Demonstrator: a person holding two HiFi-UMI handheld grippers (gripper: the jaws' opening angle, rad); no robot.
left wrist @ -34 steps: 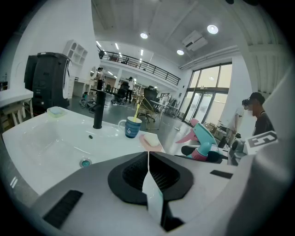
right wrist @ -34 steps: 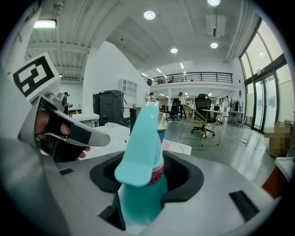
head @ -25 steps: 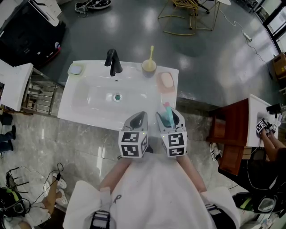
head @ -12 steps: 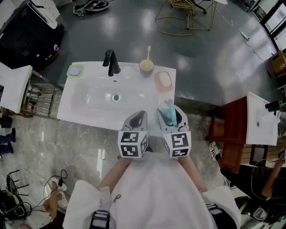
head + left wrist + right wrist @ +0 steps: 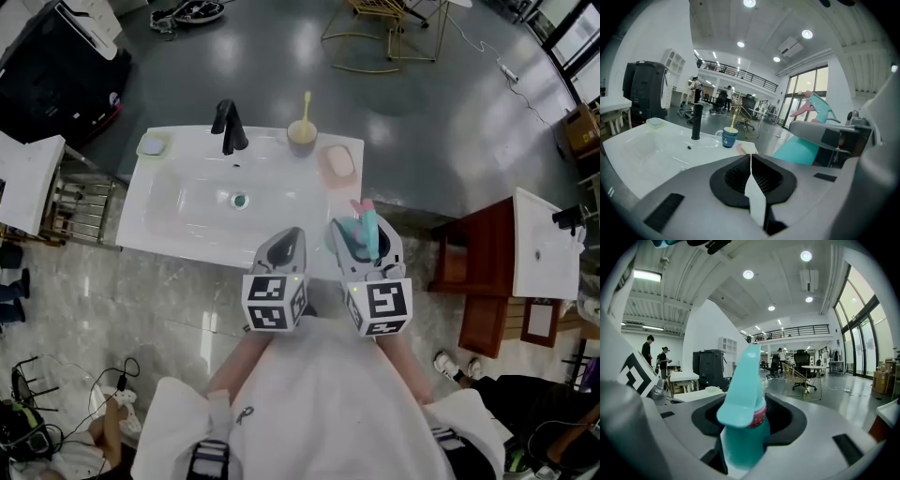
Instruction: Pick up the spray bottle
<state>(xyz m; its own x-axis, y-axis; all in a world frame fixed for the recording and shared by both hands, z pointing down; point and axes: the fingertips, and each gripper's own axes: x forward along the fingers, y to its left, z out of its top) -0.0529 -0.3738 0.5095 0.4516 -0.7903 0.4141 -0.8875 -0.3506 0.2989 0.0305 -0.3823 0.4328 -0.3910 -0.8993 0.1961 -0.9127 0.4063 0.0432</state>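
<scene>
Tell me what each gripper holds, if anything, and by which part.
Right gripper: shut on the teal spray bottle, gripping its body below the pink collar. Left gripper: jaws together, nothing held.

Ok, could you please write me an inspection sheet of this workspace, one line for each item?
Surface: white ceramic washbasin, with a teal drain plug in the bowl.
Job's things: teal plastic spray bottle with a pink collar, held upright, off the washbasin.
Clutter: black metal faucet, round cup with yellow toothbrush, pink soap dish and pale green small dish, all along the back rim.
Grippers: right hand-held gripper shut on the bottle below its collar; left hand-held gripper shut, empty.
Cables: white cable on the grey floor; black cables lower left.
Surroundings: gold wire chair, brown wooden cabinet.
</scene>
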